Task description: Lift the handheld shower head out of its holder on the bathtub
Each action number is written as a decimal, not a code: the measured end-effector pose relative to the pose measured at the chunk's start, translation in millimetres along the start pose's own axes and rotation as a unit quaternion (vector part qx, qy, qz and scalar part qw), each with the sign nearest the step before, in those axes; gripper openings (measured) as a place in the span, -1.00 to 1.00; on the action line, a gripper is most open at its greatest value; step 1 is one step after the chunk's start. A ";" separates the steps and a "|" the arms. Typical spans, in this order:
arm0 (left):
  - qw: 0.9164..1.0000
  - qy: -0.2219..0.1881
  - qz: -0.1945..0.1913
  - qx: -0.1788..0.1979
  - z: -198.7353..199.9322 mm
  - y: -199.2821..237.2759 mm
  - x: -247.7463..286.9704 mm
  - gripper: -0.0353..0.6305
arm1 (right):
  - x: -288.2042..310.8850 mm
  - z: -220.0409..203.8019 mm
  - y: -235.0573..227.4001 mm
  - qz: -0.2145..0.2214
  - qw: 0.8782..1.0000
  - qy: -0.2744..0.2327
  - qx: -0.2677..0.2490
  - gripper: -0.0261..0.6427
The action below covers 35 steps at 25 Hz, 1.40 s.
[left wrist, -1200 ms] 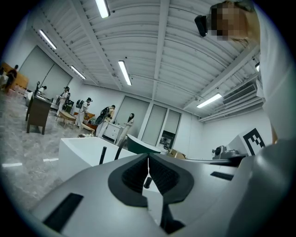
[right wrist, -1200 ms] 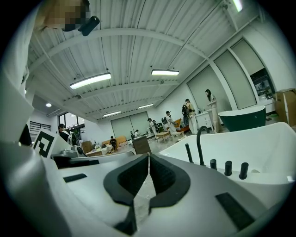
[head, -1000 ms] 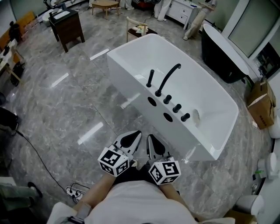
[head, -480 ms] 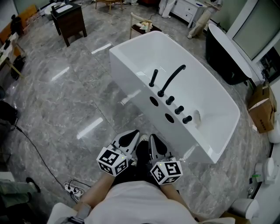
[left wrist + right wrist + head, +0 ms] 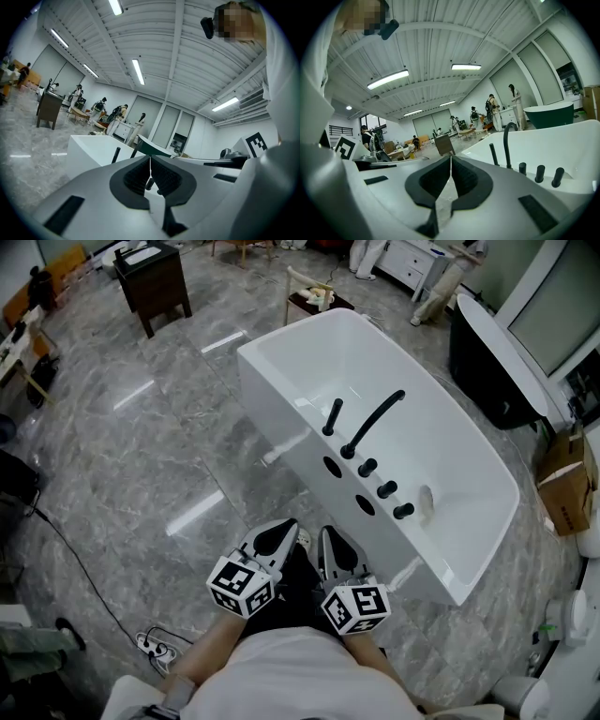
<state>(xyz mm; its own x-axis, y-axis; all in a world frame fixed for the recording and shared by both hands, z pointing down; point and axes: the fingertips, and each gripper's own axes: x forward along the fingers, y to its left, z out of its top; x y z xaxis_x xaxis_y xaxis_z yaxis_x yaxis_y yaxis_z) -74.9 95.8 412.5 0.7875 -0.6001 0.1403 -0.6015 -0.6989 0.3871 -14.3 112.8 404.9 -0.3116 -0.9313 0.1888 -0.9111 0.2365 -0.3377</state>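
Observation:
The handheld shower head [image 5: 332, 416] is a slim black stick that stands upright in its holder on the near rim of the white bathtub [image 5: 281, 418]. It also shows as the black shower head [image 5: 116, 154] in the left gripper view and as the same stick [image 5: 493, 153] in the right. A curved black faucet [image 5: 375, 423] rises beside it. My left gripper [image 5: 291, 525] and right gripper [image 5: 322, 534] hover side by side over the floor, short of the tub. Both are shut and hold nothing. Their closed tips, left [image 5: 150, 157] and right [image 5: 451, 157], point level toward the tub.
Three black knobs [image 5: 386, 489] line the rim right of the faucet [image 5: 506, 140]. A dark cabinet [image 5: 155, 282] stands at the far left and a dark green tub [image 5: 497, 362] at the far right. Cardboard boxes [image 5: 565, 484] sit to the right. A cable and power strip [image 5: 155, 648] lie on the marble floor.
The bathtub has drawn a little closer to both grippers and shifted right in the head view. Both grippers stay shut and side by side.

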 end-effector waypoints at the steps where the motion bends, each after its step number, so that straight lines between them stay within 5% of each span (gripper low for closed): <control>1: 1.000 0.000 0.000 -0.001 0.6 1.4 4.6 -0.86 | 3.2 1.8 -3.7 0.000 1.000 0.001 -0.001 -0.87; 35: 1.000 0.009 -0.003 0.001 57.8 69.2 184.7 -0.86 | 154.5 87.0 -132.5 0.006 1.000 -0.009 0.006 -0.87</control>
<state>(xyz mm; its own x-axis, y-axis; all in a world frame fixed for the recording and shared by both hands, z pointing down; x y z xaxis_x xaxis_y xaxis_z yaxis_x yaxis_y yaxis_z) 21.2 -85.8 412.5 0.7936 -0.5883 0.1551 -0.5967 -0.7030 0.3869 81.7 -86.5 398.5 -0.3170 -0.9336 0.1672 -0.9043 0.2443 -0.3501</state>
